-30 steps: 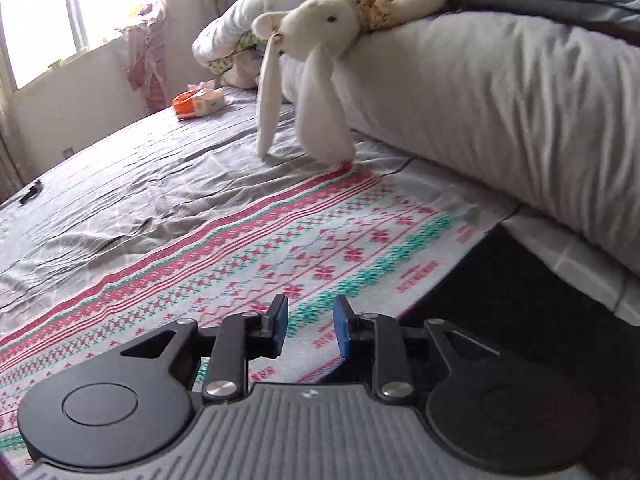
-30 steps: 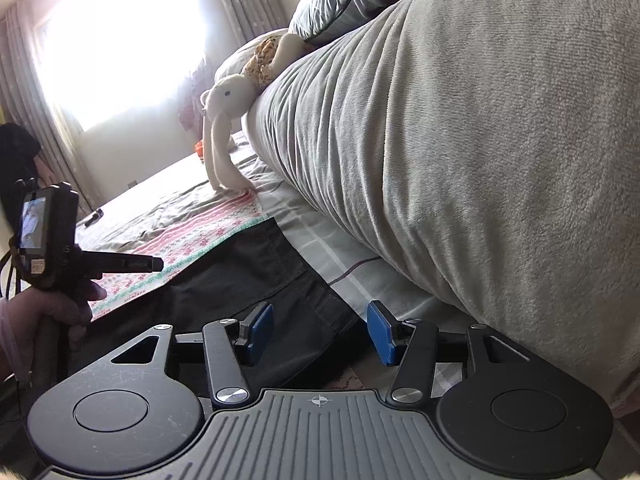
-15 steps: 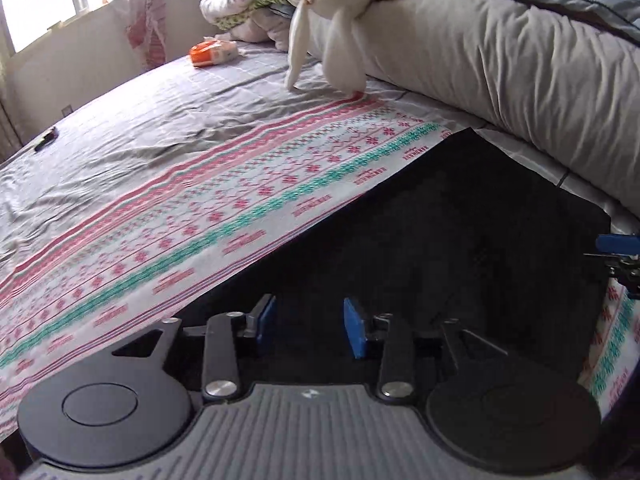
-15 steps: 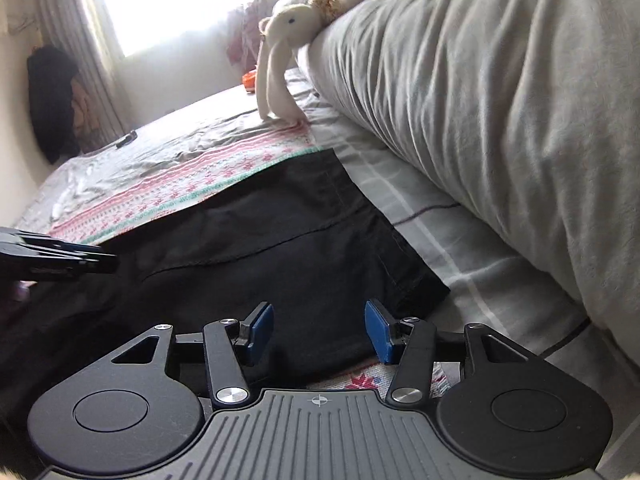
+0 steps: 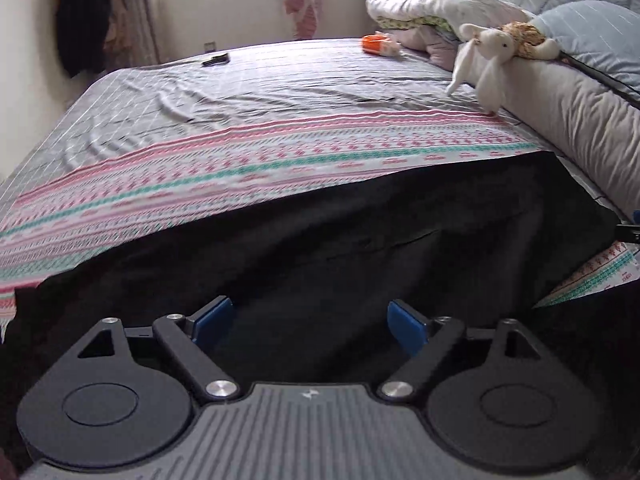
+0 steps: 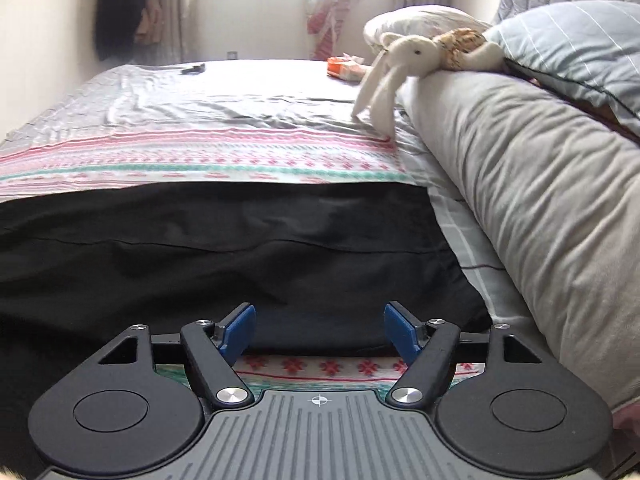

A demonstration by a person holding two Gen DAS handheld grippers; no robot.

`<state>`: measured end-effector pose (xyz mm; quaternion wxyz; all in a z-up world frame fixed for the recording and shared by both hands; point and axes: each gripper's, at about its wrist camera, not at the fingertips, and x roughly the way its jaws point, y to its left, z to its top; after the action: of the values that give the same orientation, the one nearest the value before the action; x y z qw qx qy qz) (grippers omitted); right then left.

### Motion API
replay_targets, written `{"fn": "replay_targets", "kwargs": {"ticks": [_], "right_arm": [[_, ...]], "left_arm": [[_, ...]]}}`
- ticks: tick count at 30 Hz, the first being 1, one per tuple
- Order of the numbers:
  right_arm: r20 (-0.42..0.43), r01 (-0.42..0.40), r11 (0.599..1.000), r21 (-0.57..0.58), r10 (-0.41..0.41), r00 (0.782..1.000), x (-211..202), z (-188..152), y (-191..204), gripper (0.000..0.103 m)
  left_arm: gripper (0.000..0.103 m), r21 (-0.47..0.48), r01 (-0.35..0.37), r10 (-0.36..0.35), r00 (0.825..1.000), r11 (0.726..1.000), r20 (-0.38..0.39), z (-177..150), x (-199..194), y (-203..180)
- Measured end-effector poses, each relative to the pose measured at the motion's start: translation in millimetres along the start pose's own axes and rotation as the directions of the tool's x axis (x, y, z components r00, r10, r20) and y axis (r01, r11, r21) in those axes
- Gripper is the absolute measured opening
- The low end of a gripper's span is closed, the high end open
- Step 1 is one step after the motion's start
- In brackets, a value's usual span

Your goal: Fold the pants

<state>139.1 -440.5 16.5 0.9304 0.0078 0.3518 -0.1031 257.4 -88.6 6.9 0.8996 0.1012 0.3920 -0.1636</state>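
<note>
Black pants (image 5: 360, 240) lie spread flat across a patterned pink, white and green cloth (image 5: 240, 164) on the bed. My left gripper (image 5: 310, 322) is open and empty, low over the pants' near part. In the right wrist view the pants (image 6: 220, 248) fill the middle, with one end by the grey bolster. My right gripper (image 6: 318, 330) is open and empty at the pants' near edge, over a strip of the patterned cloth (image 6: 320, 368). A tip of the right gripper shows at the left view's right edge (image 5: 632, 228).
A long grey bolster (image 6: 540, 184) runs along the right side. A white stuffed rabbit (image 6: 400, 64) hangs over its far end, with pillows (image 5: 432, 4) behind. An orange packet (image 5: 376, 44) and a small dark object (image 5: 216, 59) lie on the grey sheet (image 5: 240, 88).
Both grippers swung left and pulled back toward the pants' near edge, so both views now face across the bed to the window. Both jaws have opened wider.
</note>
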Motion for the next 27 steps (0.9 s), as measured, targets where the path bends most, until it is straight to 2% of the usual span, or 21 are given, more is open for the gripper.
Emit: {"fn": "replay_targets", "kwargs": {"ticks": [3, 7, 13, 17, 21, 27], "right_arm": [[0.010, -0.022, 0.999, -0.041, 0.022, 1.000, -26, 14, 29, 0.083], [0.019, -0.057, 0.994, -0.096, 0.059, 0.998, -56, 27, 68, 0.086], [0.014, -0.131, 0.988, -0.081, 0.133, 0.991, -82, 37, 118, 0.094], [-0.015, -0.186, 0.979, -0.086, 0.186, 0.982, -94, 33, 144, 0.096], [-0.102, -0.228, 0.973, -0.050, 0.222, 0.970, -97, 12, 154, 0.096], [-0.299, -0.179, 0.982, -0.060, 0.153, 0.942, -86, -35, 144, 0.096]], "left_arm": [[0.103, -0.071, -0.015, 0.014, 1.000, 0.997, -0.017, -20, -20, 26], [0.103, -0.098, -0.071, 0.070, 0.998, 0.993, -0.008, -38, -46, 51], [0.103, -0.182, -0.144, 0.143, 0.990, 0.973, -0.024, -54, -74, 81], [0.103, -0.188, -0.148, 0.146, 0.989, 0.971, -0.025, -70, -87, 86], [0.103, -0.163, -0.121, 0.112, 0.992, 0.979, -0.066, -100, -94, 90], [0.103, -0.124, -0.065, 0.047, 0.988, 0.990, -0.146, -143, -94, 77]]}}
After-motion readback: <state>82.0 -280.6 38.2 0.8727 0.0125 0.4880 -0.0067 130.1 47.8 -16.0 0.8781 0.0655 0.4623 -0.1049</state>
